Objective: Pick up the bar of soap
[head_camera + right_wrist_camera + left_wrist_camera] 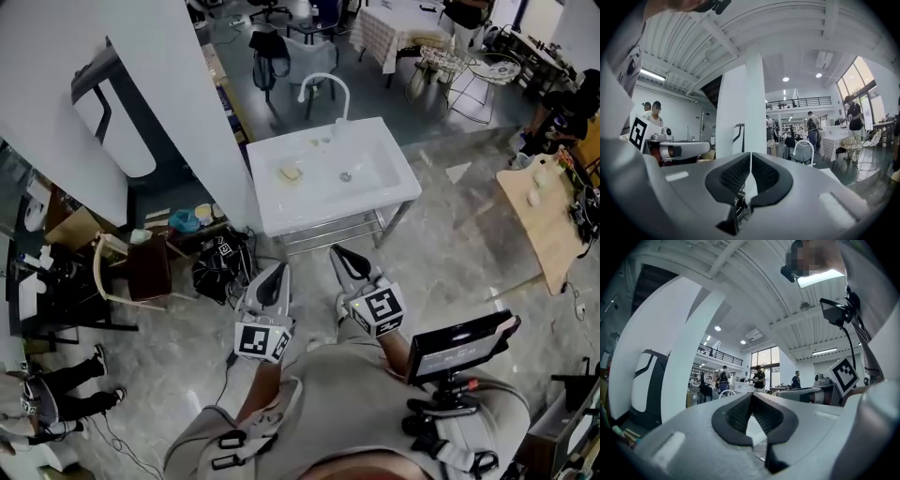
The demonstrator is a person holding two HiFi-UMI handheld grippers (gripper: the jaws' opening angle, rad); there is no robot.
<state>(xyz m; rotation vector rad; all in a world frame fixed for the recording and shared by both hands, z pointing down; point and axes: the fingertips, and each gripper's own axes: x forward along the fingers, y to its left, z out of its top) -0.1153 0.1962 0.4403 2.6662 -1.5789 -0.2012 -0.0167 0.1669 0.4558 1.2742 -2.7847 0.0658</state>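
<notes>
The small pale-yellow bar of soap (290, 172) lies flat in the white rectangular washbasin (281, 217), toward its 9 o'clock side. Its long axis seems to run from 9 to 3 o'clock. The round metal drain (346, 176) sits at the soap's 3 o'clock and the curved white tap (324, 84) at its 1 o'clock. The basin's front rim lies between the soap and the grippers. At the soap's 6 o'clock, well apart from it, the left gripper (278, 270) and the right gripper (339, 253) are both clenched on nothing.

White sink (398, 171) sits at twelve o'clock, curved faucet (325, 84) at its far edge, wooden table (539, 220) at three, black bag (217, 267) at nine.
</notes>
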